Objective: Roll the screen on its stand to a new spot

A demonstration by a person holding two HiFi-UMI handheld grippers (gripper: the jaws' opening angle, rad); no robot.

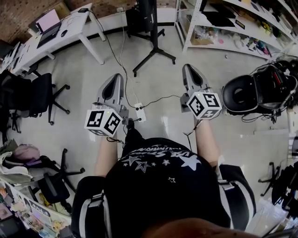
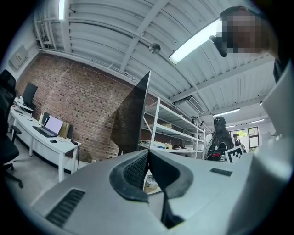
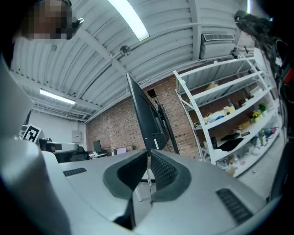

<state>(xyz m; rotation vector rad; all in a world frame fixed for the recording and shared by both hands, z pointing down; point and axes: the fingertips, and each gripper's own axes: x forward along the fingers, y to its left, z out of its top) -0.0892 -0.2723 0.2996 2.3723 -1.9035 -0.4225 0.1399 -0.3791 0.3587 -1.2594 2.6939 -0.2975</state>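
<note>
The dark screen (image 1: 145, 13) stands on a black wheeled stand (image 1: 154, 55) at the top middle of the head view, ahead of both grippers and apart from them. My left gripper (image 1: 117, 77) points toward it from the lower left, shut with nothing between its jaws. My right gripper (image 1: 188, 68) is level with it on the right, also shut and empty. In the left gripper view the screen (image 2: 133, 117) rises edge-on just beyond the closed jaws of the left gripper (image 2: 147, 153). The right gripper view shows the screen (image 3: 146, 117) tilted above the closed right gripper (image 3: 148, 154).
A power strip (image 1: 139, 111) with cables lies on the floor between the grippers. A white desk (image 1: 70, 25) with a laptop runs along the upper left, with office chairs (image 1: 39, 95) beside it. White shelving (image 1: 233, 23) fills the upper right. Black gear (image 1: 253, 93) sits at right.
</note>
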